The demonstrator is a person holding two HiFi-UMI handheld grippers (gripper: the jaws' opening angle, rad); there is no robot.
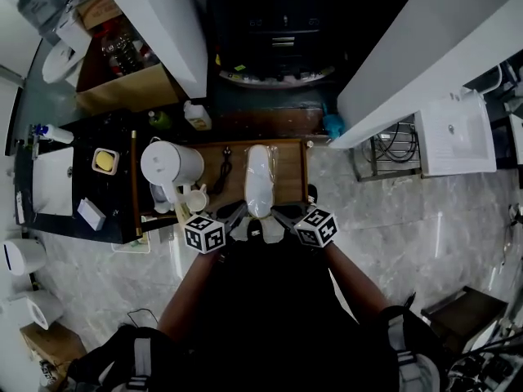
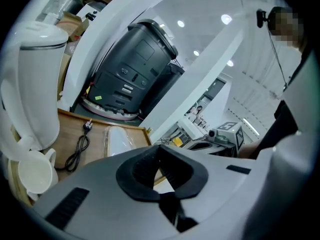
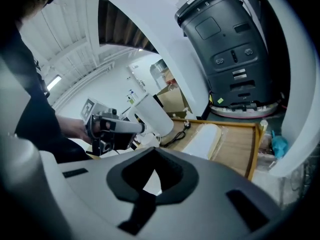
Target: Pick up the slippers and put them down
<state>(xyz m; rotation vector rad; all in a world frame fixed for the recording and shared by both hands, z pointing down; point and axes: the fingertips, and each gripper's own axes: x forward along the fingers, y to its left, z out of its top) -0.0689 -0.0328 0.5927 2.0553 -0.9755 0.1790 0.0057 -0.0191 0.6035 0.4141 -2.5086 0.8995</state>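
Observation:
A pair of white slippers wrapped in clear plastic lies lengthwise on a wooden tray. The same slippers rest flat on the tray in the left gripper view, and the slippers look the same in the right gripper view. My left gripper and right gripper hover side by side over the near end of the package. In its own view the left gripper is shut, black pads together with nothing seen between them. The right gripper is shut likewise.
A white kettle, a white cup and a black power cord share the tray's left part. A large black machine stands beyond the tray between two white counters. Marble floor lies to the right.

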